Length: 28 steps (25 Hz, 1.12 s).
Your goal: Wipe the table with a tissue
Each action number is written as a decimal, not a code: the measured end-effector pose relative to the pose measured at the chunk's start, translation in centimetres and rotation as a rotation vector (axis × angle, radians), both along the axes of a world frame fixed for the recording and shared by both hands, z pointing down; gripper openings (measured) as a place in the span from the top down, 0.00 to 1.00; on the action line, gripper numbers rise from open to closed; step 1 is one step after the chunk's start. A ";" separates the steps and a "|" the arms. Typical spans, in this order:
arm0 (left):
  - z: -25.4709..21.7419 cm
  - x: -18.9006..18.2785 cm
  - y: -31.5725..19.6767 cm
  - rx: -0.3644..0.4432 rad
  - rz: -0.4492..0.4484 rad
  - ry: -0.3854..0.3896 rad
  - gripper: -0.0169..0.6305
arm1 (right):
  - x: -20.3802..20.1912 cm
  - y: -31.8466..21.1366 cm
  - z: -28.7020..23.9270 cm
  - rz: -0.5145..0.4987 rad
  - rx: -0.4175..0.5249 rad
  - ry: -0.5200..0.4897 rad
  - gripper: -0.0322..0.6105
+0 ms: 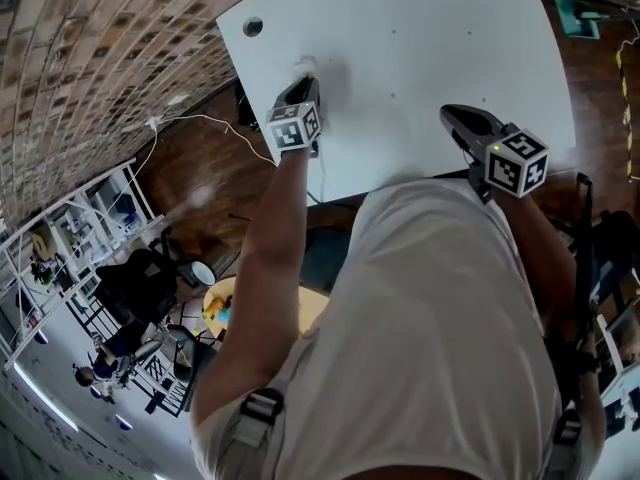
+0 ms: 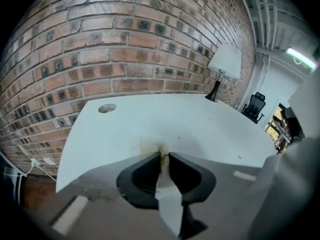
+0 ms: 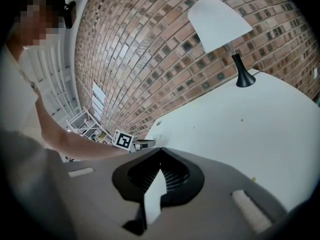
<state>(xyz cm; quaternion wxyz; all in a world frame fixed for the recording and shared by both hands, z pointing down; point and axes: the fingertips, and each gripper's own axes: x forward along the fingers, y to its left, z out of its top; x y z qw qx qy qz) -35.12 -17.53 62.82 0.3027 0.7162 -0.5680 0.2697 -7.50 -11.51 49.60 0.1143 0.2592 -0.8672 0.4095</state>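
While left gripper (image 2: pixel 164 156) presses tissue (image 2: pixel 151 145) on table (image 2: pixel 210 119), right gripper (image 3: pixel 159 151) closed

Bright, even light on the white table (image 1: pixel 420 58); soft glare, fisheye-warped edges, black corners in both gripper views.

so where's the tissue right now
The tissue is pinched in the jaws of the left gripper, on the table near its left edge in the head view.

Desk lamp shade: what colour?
White lamp shade; clearest in the right gripper view.
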 end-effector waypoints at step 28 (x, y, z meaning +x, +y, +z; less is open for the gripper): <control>-4.6 3.1 5.2 0.048 0.015 0.218 0.88 | 0.7 3.7 -1.6 0.107 0.082 0.015 0.94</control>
